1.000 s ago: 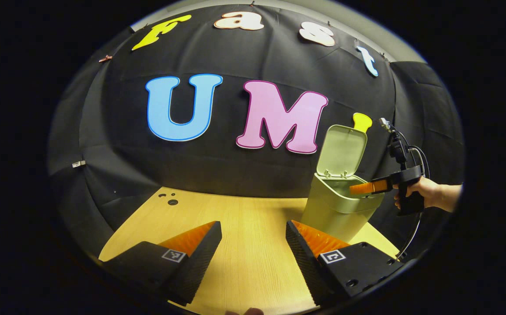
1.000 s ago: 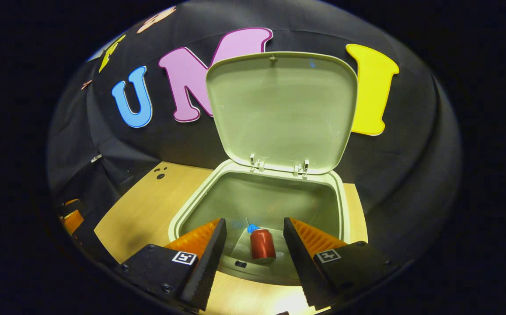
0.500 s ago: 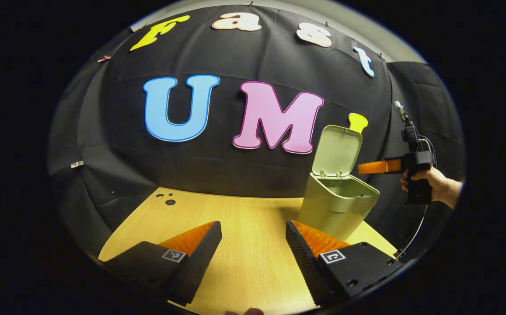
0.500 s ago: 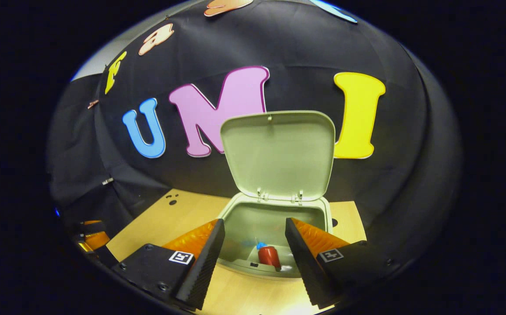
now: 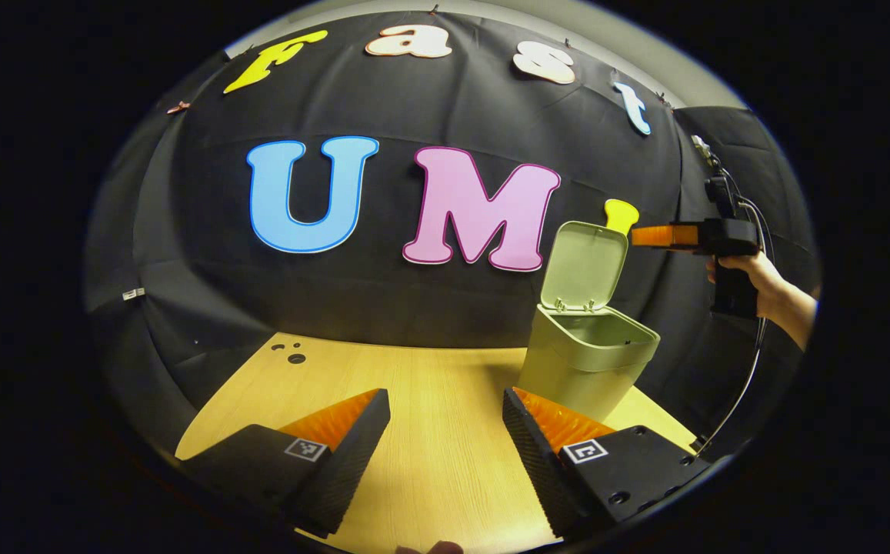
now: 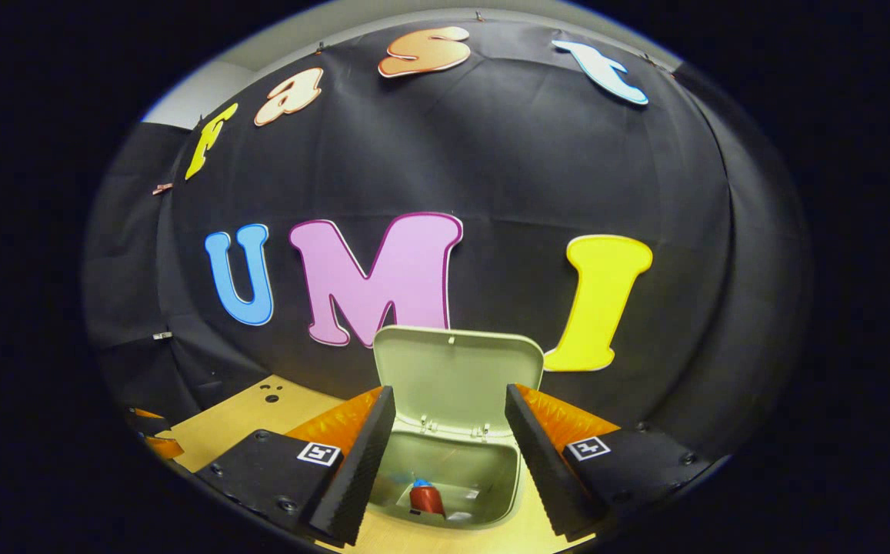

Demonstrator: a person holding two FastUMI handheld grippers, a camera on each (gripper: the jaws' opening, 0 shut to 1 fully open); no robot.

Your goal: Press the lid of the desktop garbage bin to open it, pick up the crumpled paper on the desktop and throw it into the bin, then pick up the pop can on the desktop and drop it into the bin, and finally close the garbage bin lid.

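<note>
1. The bin (image 5: 587, 358) stands at the far right of the bench (image 5: 429, 400), its lid (image 5: 585, 264) tipped up and back on the hinge. In the right gripper view the can (image 6: 427, 498) lies at the bottom of the bin, red, with something blue beside it. I cannot make out the paper in there. To my judgement only the lid closing is left.

2. The right tongs (image 6: 448, 454) are spread wide and hold nothing. In the left gripper view they hang in the air high to the right of the lid's top edge, apart from it, with a hand (image 5: 752, 269) on the grip.

3. The left tongs (image 5: 445, 431) are also wide and empty, low over the near part of the bench, well apart from the bin.

4. Risk: a push that lands on the lid's top edge from the side, not from behind it, could shove the light bin across the bench or tip it, since nothing steadies its body.

5. Risk: with the tongs spread, one finger may slip past the lid's edge and hook it, so the lid twists on its hinge instead of swinging down.

6. Risk: a soft push may leave the lid resting on the rim without latching, and a press-type catch may spring it up again.

7. Risk: if the can stood tall inside, it could block the lid; it looks low enough here.
</note>
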